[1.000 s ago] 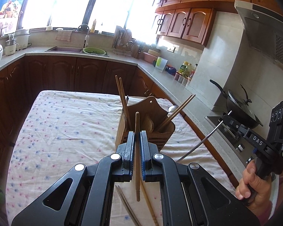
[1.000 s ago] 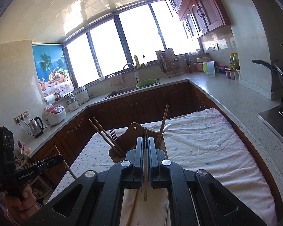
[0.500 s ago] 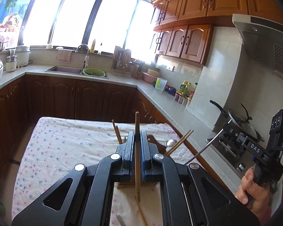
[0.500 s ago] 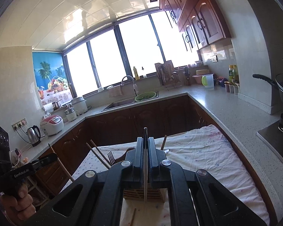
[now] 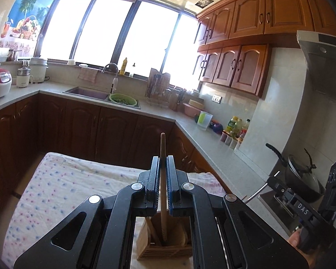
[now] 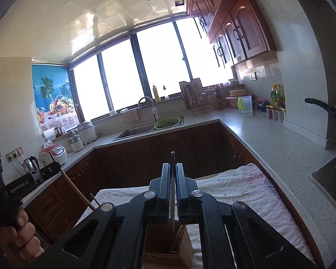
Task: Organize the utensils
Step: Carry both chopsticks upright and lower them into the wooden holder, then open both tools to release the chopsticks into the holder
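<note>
My left gripper (image 5: 162,163) is shut on a wooden chopstick (image 5: 162,192) held upright, its lower end inside the wooden utensil holder (image 5: 165,246) below the jaws. My right gripper (image 6: 172,170) is shut on a thin metal utensil (image 6: 172,199), also upright, its lower end reaching into the same holder (image 6: 168,253). Other wooden sticks stand in the holder. The right gripper (image 5: 302,208) shows at the right edge of the left wrist view, and the left gripper (image 6: 22,181) at the left edge of the right wrist view.
The holder stands on a table with a dotted white cloth (image 5: 62,192). A counter with bottles (image 5: 235,130) runs along the right, with a black pan (image 5: 302,177) on the stove. A sink with a green colander (image 5: 123,99) is at the back.
Both grippers have tilted upward and moved over the holder. The holder, earlier ahead of the jaws, is now under them, with both held utensils' lower ends in it.
</note>
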The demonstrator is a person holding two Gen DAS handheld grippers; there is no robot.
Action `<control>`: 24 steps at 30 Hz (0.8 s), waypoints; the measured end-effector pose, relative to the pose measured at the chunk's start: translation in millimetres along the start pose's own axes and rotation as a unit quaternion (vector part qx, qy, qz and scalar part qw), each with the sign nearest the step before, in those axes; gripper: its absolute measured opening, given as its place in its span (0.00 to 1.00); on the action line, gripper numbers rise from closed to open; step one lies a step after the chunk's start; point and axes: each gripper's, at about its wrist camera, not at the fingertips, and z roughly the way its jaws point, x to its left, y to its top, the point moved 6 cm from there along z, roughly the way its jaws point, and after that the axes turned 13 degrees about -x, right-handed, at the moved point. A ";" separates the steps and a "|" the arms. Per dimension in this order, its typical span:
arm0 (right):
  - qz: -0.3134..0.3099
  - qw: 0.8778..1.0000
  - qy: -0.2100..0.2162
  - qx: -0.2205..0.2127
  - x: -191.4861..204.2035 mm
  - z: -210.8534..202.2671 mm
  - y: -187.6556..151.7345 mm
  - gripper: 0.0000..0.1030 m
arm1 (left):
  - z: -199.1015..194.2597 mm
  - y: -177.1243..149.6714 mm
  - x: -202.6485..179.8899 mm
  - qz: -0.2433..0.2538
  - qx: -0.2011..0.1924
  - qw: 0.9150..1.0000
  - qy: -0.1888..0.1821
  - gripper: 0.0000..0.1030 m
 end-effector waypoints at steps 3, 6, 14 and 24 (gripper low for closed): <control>0.008 1.000 -0.004 0.016 -5.8 5.3 -18.5 0.04 | 7.3 -24.0 4.5 -0.001 0.022 1.000 0.005 0.04; 0.013 0.999 -0.007 0.033 -10.9 8.6 -36.3 0.04 | 9.3 -44.7 6.5 0.005 0.041 0.999 0.008 0.04; 0.014 0.997 -0.010 0.079 -15.9 20.8 -70.6 0.04 | 9.5 -71.8 6.8 0.020 0.062 0.998 0.010 0.05; 0.012 0.996 -0.015 0.084 -20.2 22.5 -74.0 0.05 | 11.7 -72.5 10.6 0.016 0.070 0.997 0.010 0.05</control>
